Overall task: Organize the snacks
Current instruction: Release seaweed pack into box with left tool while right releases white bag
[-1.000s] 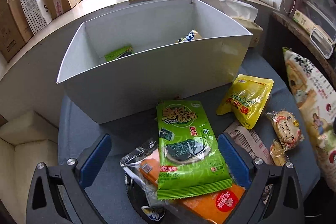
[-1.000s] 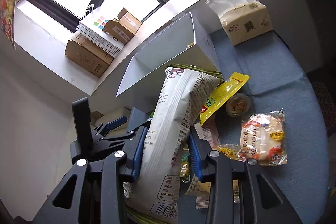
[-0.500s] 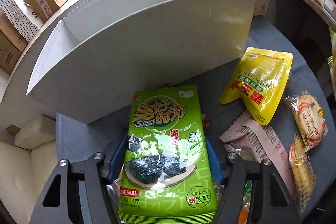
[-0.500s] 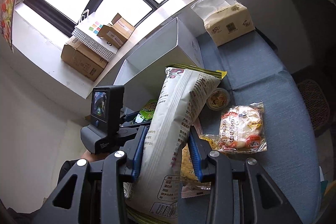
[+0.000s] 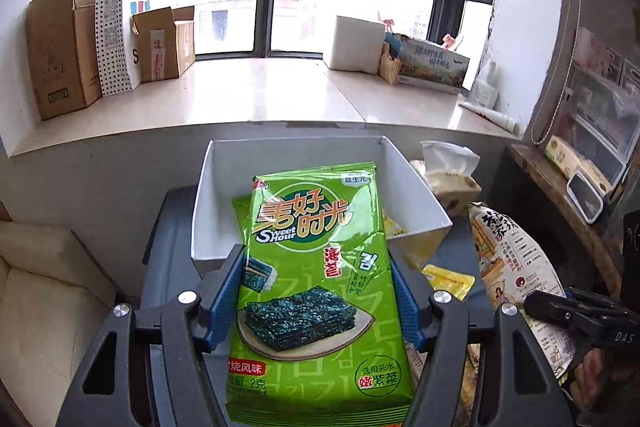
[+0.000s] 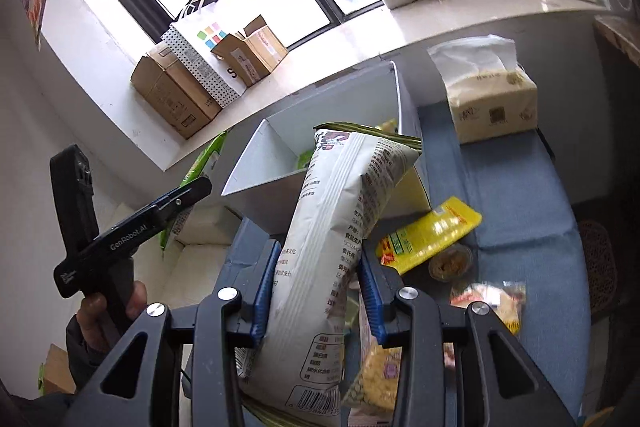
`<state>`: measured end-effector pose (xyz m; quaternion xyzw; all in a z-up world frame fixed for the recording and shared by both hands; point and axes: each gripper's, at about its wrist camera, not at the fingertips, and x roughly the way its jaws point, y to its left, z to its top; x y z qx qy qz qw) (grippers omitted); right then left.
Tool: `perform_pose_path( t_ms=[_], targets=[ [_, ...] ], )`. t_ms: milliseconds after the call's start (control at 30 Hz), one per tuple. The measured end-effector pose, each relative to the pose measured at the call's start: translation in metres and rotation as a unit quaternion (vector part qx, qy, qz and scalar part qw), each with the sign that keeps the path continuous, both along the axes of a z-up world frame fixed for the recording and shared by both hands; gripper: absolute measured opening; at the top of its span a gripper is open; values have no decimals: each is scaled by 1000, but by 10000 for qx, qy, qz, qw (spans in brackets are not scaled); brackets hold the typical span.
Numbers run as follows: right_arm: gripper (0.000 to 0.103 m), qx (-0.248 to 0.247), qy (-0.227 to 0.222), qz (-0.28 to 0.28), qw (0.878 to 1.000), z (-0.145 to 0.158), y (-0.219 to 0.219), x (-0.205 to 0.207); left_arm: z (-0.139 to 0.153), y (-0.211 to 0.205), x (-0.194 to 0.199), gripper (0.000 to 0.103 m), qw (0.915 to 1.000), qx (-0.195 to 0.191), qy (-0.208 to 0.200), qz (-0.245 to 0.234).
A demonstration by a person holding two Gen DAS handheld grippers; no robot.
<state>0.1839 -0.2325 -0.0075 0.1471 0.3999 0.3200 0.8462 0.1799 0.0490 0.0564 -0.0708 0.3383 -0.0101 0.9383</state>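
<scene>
Left hand-held gripper [image 5: 316, 291]: blue pads now clamp both side edges of the flat green foil seaweed-snack packet [image 5: 316, 275]. A second ago the jaws stood spread around that packet while it lay on the blue-grey cloth tabletop [image 6: 516, 211] atop other wrappers; they have since closed on it and the packet is lifted clear, hanging upright in the grip. Pick step looks complete; transfer to the bin looks next.

Position: the packet's top edge overlaps the open white rectangular bin [image 5: 208, 203] in the left wrist view, so it sits in front of and above the near wall, not yet inside. Some snacks already lie in the bin.

Right hand-held gripper [image 6: 316, 291]: pinching the tall white printed snack bag [image 6: 336, 235], unchanged from before, bag tilted toward the bin's near corner and held off the table. A yellow pouch [image 6: 432, 231] and other packets remain on the cloth.
</scene>
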Motion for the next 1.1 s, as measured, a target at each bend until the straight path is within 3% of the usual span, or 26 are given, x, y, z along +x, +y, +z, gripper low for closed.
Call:
perform_pose_path(
  t_ms=[100,233,400,433,500,533,567,667,833,1100],
  targets=[
    [42,-223,-309,139,9992,25,28,31,16,18,27,71,9998,-109,-120,93],
    [42,-537,-618,285,9962,47,70,80,16,32,71,71,9998,-39,-50,182],
    [42,-1042,-586,307,9924,45,109,139,-7,44,118,73,9995,17,195,249],
    [45,-1133,-543,291,9917,40,114,148,-12,47,123,81,9994,13,221,280],
    [59,-1258,-491,207,9906,32,118,162,-23,53,131,103,9991,30,286,297],
    [82,-1224,-480,154,9912,29,118,167,-29,55,133,103,9990,25,316,330],
    [97,-1141,-479,53,9923,28,114,170,-33,59,134,103,9986,-14,408,350],
    [98,-731,-398,-222,9963,29,97,171,-40,66,127,103,9980,-109,485,392],
    [103,-685,-553,-182,9960,41,83,152,-28,61,99,103,9989,21,315,357],
    [103,-241,-1220,146,9921,59,31,48,-1,23,1,103,9991,245,-340,-88]
  ],
)
